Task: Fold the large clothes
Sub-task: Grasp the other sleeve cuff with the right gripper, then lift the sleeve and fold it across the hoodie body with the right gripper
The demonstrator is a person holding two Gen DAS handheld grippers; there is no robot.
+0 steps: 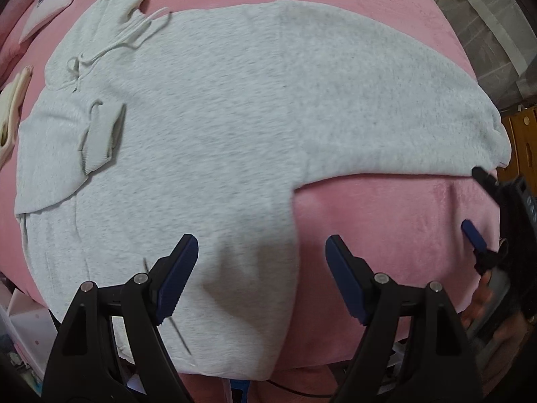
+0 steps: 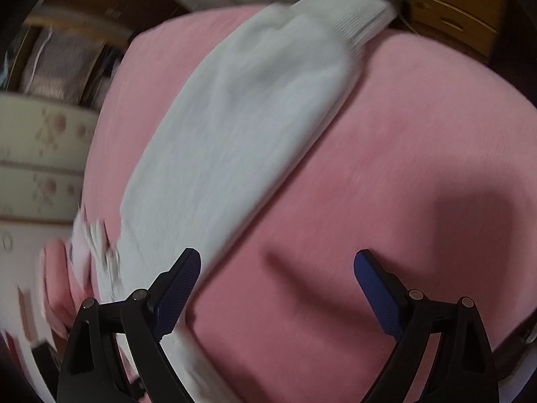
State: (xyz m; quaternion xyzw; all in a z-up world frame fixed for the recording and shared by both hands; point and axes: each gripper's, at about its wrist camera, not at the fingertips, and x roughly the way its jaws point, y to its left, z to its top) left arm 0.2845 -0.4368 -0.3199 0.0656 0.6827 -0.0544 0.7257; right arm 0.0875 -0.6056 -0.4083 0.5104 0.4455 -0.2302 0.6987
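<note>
left gripper (image 1: 261, 268): jaws spread wide, nothing pinched; points down over the near part of the hoodie; left pad above grey fabric, right pad above bare pink cover.
right gripper (image 2: 277, 285): jaws spread wide, nothing between the pads; picture heavily motion-blurred; left pad at the edge of the sleeve, right pad over pink cover. Also seen at the right edge of the left wrist view (image 1: 478, 208), near the sleeve cuff end, not touching fabric as far as can be told.
hand (image 1: 483, 305): fingers wrapped on the right gripper's handle, right edge of left view.
hoodie (image 1: 208, 134): light grey, lying flat on the bed, hood end toward top left, hem toward the bottom.
left-side sleeve (image 1: 67, 154): folded in over the body, ribbed cuff (image 1: 100, 134) resting on the chest.
other sleeve (image 1: 386, 117): stretched out flat to the right on the cover; in the right wrist view it runs diagonally (image 2: 235, 134) with its ribbed cuff at top right.
drawstrings (image 1: 134, 37): white, loose near the hood.
bed cover (image 1: 386, 235): pink, under everything.
pillows (image 1: 50, 0): top left corner.
wooden drawers (image 2: 449, 0): beyond the bed edge.
</note>
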